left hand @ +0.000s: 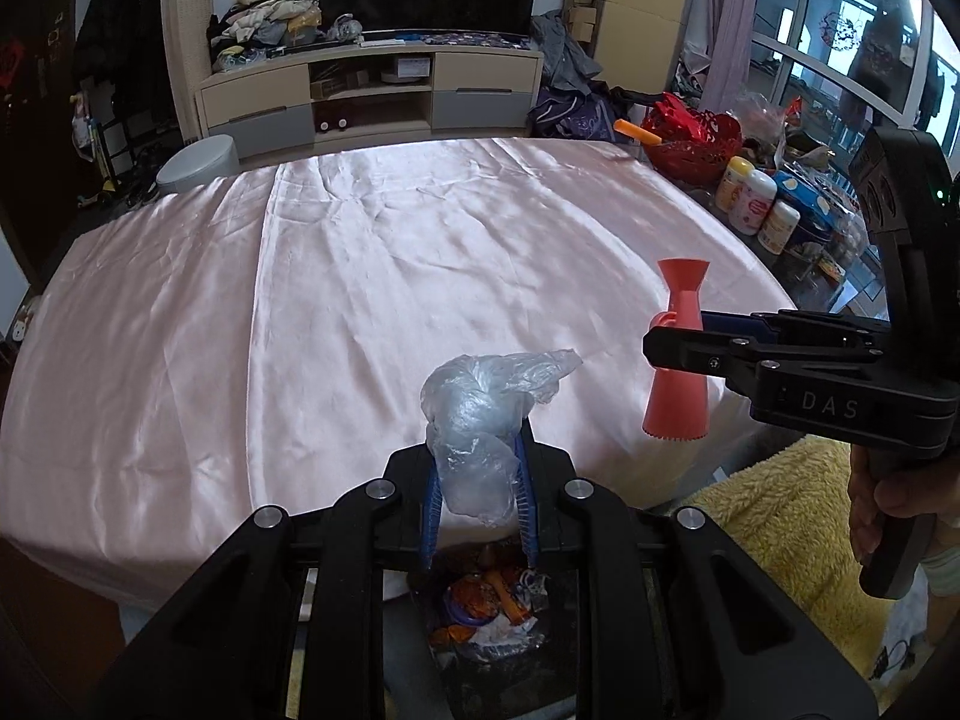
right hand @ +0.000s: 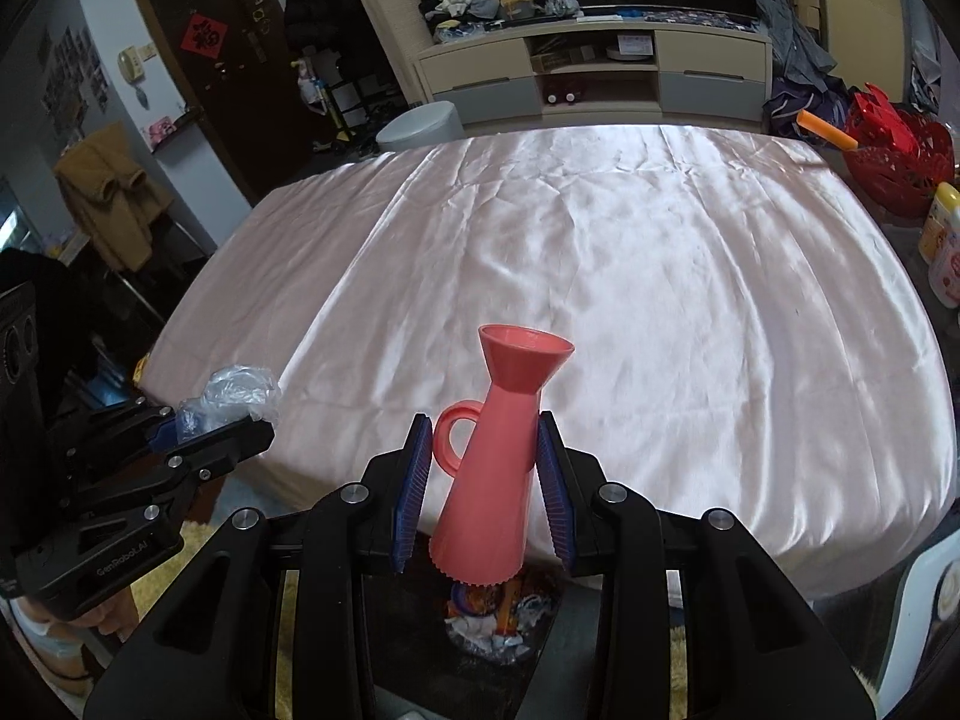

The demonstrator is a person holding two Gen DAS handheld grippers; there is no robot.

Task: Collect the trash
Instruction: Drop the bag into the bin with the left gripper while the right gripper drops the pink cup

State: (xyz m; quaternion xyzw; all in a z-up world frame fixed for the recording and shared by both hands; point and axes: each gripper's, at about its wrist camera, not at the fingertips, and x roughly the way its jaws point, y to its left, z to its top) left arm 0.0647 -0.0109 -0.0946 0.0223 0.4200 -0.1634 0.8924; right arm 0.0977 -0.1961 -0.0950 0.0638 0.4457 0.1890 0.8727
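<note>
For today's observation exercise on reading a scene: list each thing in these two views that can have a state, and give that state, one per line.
Left gripper: shut on the crumpled plastic bag.
Crumpled plastic bag: held, lifted off the cloth.
Right gripper: shut on the pink vase.
Pink vase: held upright, slightly tilted, above the bin.
Trash bin: open, wrappers inside.
Pink cloth: spread flat, wrinkled.

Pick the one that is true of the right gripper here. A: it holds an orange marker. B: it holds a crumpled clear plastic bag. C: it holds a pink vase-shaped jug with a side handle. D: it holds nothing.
C: the right gripper has its blue pads clamped on the pink jug, while the crumpled plastic bag sits in the left gripper.
</note>
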